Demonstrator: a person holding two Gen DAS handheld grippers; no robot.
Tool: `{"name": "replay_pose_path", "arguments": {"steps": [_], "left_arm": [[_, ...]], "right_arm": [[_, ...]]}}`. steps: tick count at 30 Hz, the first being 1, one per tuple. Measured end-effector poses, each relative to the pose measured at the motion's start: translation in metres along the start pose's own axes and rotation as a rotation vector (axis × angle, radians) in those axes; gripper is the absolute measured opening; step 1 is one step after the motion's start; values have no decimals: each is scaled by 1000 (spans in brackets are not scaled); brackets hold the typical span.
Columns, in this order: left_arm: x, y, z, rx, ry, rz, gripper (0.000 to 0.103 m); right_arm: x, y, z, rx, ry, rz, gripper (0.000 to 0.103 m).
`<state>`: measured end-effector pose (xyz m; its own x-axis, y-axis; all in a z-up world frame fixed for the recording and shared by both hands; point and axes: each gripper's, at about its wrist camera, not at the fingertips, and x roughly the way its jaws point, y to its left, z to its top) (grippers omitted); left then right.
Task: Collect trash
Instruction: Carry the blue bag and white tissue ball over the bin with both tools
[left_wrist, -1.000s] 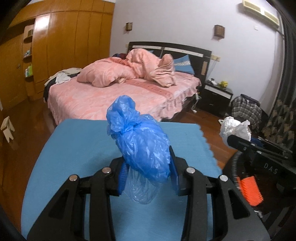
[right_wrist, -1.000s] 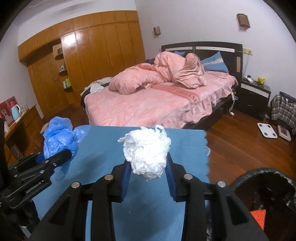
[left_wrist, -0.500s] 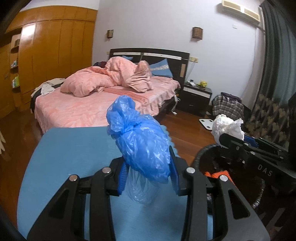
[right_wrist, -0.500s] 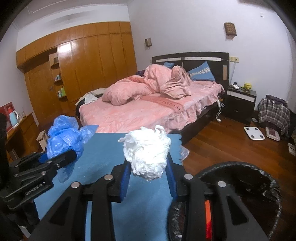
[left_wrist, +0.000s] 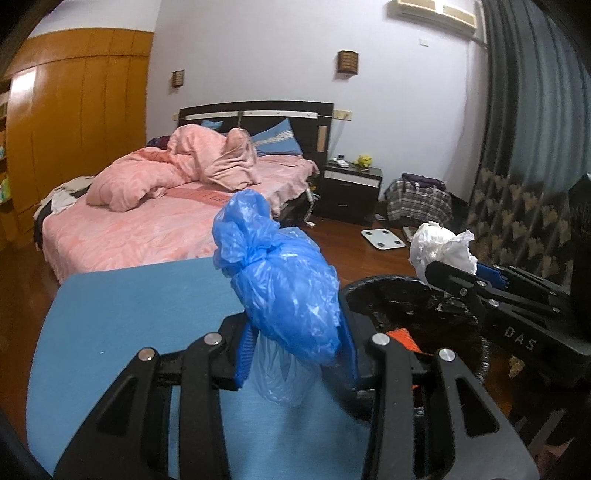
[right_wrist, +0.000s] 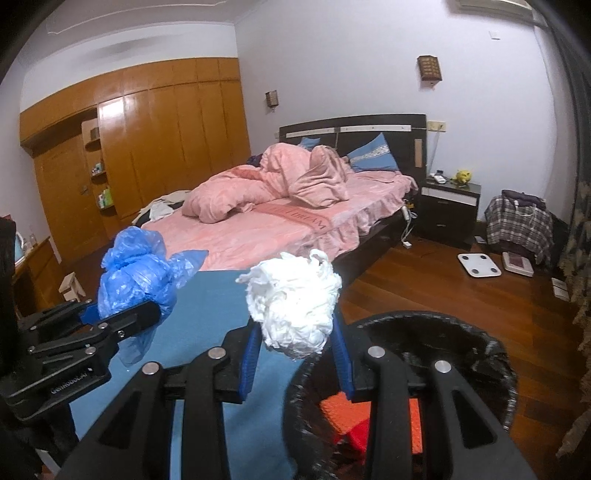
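Left wrist view: left tool (left_wrist: 297, 360) clenched on a crumpled blue plastic bag (left_wrist: 280, 280), held up over the blue bench (left_wrist: 122, 317). To its right, a black-lined trash bin (left_wrist: 384, 295) with something orange (left_wrist: 404, 338) inside. Right tool (left_wrist: 452, 275), marked "DAS", grips a white paper wad (left_wrist: 441, 247) above the bin's far rim.

Right wrist view: right tool (right_wrist: 295, 356) clamped on the white paper wad (right_wrist: 295, 304), at the trash bin (right_wrist: 461, 332) rim's left edge; orange and red stuff (right_wrist: 351, 421) inside. Left tool (right_wrist: 122, 314) to the left holds the blue plastic bag (right_wrist: 136, 275); its label is unreadable. Bedspread (right_wrist: 295, 216) ahead reads "MY DREAM", seen upside down.
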<state>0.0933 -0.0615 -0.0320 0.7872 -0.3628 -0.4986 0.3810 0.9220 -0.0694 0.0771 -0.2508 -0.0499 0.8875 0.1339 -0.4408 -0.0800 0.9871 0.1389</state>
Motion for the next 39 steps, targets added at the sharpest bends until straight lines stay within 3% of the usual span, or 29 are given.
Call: {"name": "replay_pose_path", "arguments": {"steps": [16, 33, 39], "left_arm": [[11, -68, 7, 103, -7, -122, 37], [70, -124, 0, 167, 37, -237, 38], [94, -128, -8, 179, 59, -270, 38]], "right_arm": [[-36, -57, -3, 31, -31, -120, 35], [-29, -113, -22, 76, 31, -231, 35], [-23, -126, -29, 90, 50, -250, 35]]}}
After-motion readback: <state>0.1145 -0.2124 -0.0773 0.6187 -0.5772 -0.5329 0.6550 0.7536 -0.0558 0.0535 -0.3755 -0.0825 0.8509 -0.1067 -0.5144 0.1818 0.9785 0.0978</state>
